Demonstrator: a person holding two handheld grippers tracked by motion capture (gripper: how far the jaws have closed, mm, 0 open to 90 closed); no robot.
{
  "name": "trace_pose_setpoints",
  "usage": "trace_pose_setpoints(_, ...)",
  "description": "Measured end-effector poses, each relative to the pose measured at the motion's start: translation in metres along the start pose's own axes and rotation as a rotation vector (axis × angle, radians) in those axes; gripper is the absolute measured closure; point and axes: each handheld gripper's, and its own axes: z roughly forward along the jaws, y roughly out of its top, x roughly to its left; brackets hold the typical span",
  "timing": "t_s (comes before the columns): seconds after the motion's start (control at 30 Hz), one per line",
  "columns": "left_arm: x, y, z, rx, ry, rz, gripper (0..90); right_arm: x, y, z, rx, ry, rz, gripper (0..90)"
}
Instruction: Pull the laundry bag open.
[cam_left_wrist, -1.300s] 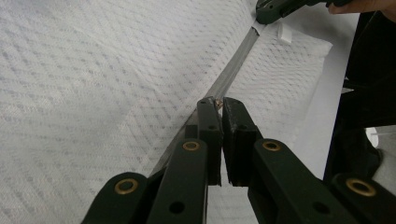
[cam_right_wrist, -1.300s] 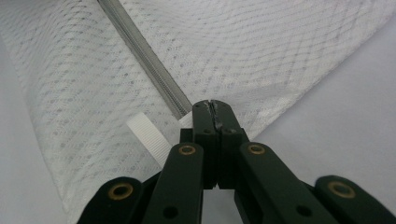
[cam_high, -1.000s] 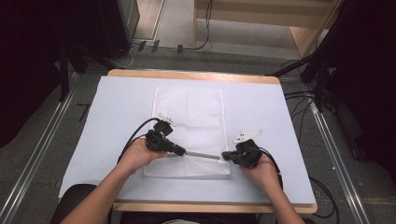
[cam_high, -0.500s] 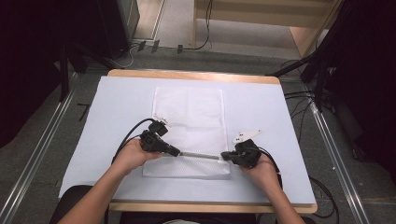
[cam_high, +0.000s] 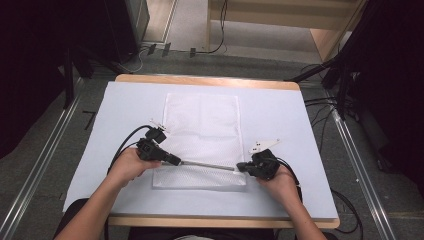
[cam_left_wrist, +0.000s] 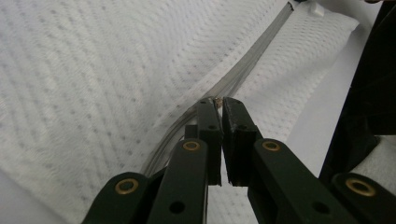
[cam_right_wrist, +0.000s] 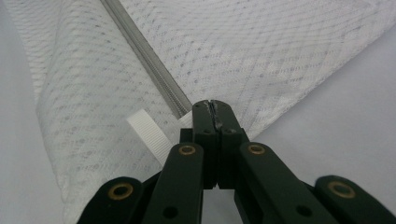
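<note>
White mesh bag (cam_high: 202, 130) on table (cam_high: 300, 130); left gripper (cam_high: 172, 160), right gripper (cam_high: 242, 167) pinching zipper (cam_high: 207, 165)

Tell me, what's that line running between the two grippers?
A grey zipper of the white mesh bag stretches between the left gripper and right gripper, in the high view.

The high view looks down and forward from above the person's edge of the table (cam_high: 300, 130), far enough to take in the whole top and the floor beyond. The left gripper view rides low and very near, along its own jaws onto the mesh bag (cam_left_wrist: 93, 70) and its zipper (cam_left_wrist: 243, 70). The right gripper view, just as near, faces that same bag (cam_right_wrist: 261, 51) and zipper (cam_right_wrist: 144, 51).
</note>
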Motion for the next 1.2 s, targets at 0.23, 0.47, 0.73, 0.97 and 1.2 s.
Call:
trace_pose_setpoints(0.23,0.004,-0.003,-0.005,0.005,0.011,-0.011,88.0,0.000,0.000,0.000,-0.003,0.002,0.000,90.0)
trace_pose_setpoints(0.47,0.010,-0.010,-0.013,0.006,0.030,-0.031,88.0,-0.001,0.000,0.000,-0.004,0.003,-0.002,90.0)
trace_pose_setpoints(0.73,0.016,-0.016,-0.021,-0.020,0.036,-0.053,88.0,-0.001,0.000,0.000,0.001,0.006,-0.002,90.0)
trace_pose_setpoints(0.97,0.020,-0.021,-0.027,-0.038,0.039,-0.061,87.9,-0.001,0.000,0.000,-0.003,0.007,-0.006,90.0)
trace_pose_setpoints(1.2,0.031,-0.032,-0.038,-0.045,0.052,-0.088,88.0,-0.004,0.000,0.000,0.004,0.024,0.002,90.0)
